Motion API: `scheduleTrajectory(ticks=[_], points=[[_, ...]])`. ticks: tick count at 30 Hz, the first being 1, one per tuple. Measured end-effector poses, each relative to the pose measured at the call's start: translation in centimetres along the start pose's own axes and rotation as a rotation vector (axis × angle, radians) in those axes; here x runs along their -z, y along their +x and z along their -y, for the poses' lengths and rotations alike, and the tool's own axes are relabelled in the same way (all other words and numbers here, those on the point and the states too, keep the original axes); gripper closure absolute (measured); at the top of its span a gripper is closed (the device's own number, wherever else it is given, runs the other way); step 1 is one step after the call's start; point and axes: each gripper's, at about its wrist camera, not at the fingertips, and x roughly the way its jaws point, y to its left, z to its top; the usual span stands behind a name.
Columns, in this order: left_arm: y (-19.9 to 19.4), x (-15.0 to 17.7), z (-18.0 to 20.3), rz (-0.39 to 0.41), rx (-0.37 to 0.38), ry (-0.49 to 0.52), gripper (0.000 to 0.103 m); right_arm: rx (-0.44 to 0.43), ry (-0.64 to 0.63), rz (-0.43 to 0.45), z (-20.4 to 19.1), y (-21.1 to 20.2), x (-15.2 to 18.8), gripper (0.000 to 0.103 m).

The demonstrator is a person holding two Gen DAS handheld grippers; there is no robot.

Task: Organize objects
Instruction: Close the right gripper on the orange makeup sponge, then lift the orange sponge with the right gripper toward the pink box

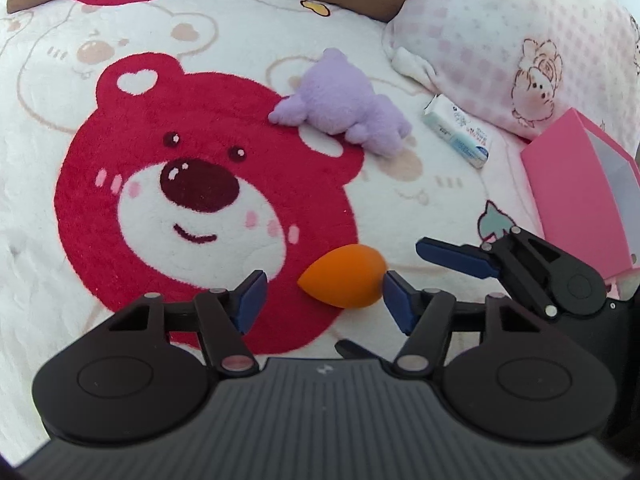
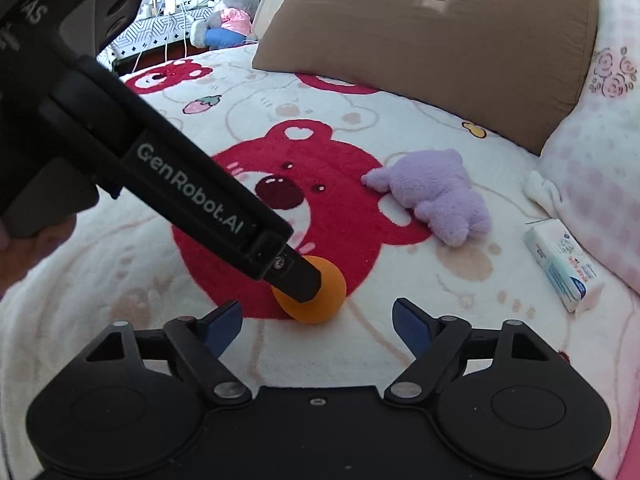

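1. The left claw (image 1: 322,294) is lowered over a bed covered by a cream blanket (image 1: 48,184) printed with a big red bear face.
2. Its jaws stand partly apart, with blue pads (image 1: 252,298) on either side of an orange teardrop-shaped sponge (image 1: 344,280).
3. The sponge lies on the blanket just ahead of the left claw's fingertips, slightly toward its right finger. Its rounded end touches or nearly touches the right pad; its pointed end aims toward the left pad, with a clear gap between them. The claw is not gripping it.
4. In the right wrist view, the left claw's dark finger crosses over the sponge (image 2: 316,300) from the upper left and covers part of it.
5. The right claw (image 2: 318,320) hovers just short of the same sponge, jaws wide and holding nothing. The sponge sits straight ahead, just past its fingertips.
6. Further ahead of both claws lies a purple plush toy (image 1: 340,104) on the blanket.
7. To the right of the plush is a small tissue packet (image 1: 458,132), beside a pink-checked pillow (image 1: 520,40).
8. A pink box (image 1: 572,200) sits at the far right of the left claw, behind the right claw's finger.
9. A brown pillow (image 2: 432,28) lies at the far end of the bed.
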Motion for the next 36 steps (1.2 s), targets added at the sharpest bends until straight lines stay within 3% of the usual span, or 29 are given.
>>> scheduleTrajectory(ticks=[4, 11, 16, 36], points=[[0.5, 0.1, -0.6, 0.005, 0.051, -0.017, 0.047, -0.028, 0.04, -0.004, 0.2, 0.9, -0.1, 0.032], [1.0, -0.1, 0.2, 0.008, 0.074, -0.006, 0.06, -0.023, 0.079, -0.018, 0.5, 1.5, 0.3, 0.052], [0.7, 0.1, 1.4, 0.023, 0.05, 0.06, 0.066, -0.031, 0.121, -0.003, 1.0, 1.9, 0.7, 0.052], [0.4, 0.7, 3.3, 0.026, 0.063, 0.022, 0.062, -0.001, 0.096, 0.012, 1.1, 0.9, 1.0, 0.048]])
